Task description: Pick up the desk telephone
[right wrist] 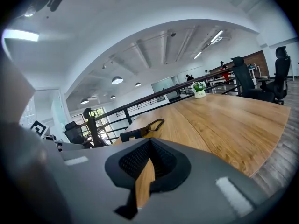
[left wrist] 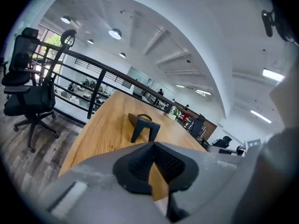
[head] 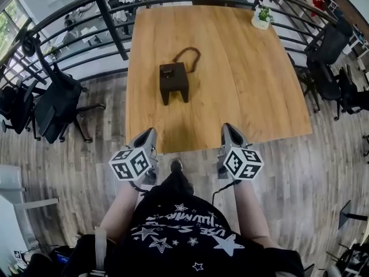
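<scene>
The desk telephone (head: pixel 173 81) is a dark, wedge-shaped set standing on the wooden table (head: pixel 248 91), left of the middle, with its cord (head: pixel 188 55) looped behind it. Both grippers hang over the floor just short of the table's near edge. My left gripper (head: pixel 147 137) is shut and empty, and in the left gripper view the telephone (left wrist: pixel 145 127) stands well beyond its tips (left wrist: pixel 153 146). My right gripper (head: pixel 230 131) is also shut with nothing in it. In the right gripper view the telephone (right wrist: pixel 132 134) lies far ahead, left of its tips (right wrist: pixel 150 142).
A small potted plant (head: pixel 262 17) stands at the table's far right corner. A black railing (head: pixel 109 22) runs behind and to the left of the table. Office chairs stand on the left (head: pixel 55 103) and on the right (head: pixel 331 68). The floor is wooden planks.
</scene>
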Available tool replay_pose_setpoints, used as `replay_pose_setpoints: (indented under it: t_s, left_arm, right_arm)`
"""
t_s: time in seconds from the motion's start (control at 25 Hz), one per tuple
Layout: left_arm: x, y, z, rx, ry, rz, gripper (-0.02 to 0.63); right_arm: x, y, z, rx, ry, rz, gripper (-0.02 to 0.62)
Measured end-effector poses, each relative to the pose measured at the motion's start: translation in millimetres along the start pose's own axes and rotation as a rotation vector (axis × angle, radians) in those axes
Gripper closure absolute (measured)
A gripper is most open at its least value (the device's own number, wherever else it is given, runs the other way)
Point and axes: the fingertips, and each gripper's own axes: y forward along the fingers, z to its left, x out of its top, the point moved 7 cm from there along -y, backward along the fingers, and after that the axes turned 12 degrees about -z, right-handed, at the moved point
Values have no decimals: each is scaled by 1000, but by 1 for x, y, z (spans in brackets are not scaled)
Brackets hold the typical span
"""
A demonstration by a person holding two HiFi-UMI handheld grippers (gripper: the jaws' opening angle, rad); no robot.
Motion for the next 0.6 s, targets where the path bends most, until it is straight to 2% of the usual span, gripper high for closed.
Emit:
replay_pose_setpoints:
  t_s: [0.12, 0.24, 0.28, 0.4, 0.6]
  left_arm:
    - [3, 23, 4, -5, -55, 12, 604]
    - [4, 48, 7, -23, -150, 34, 590]
    - [4, 56, 7, -39, -195, 41, 542]
    - [6, 79, 1, -109, -332, 40, 466]
    - [8, 114, -8, -202, -535, 49, 288]
  right_arm:
    - [4, 20, 1, 5, -9, 2, 594]
    - [9, 40, -1, 1, -17, 11, 594]
    - [11, 46, -2, -3, -19, 14, 594]
    - [19, 63, -7, -16, -30, 29, 595]
    - [27, 89, -12, -28, -53, 55, 594]
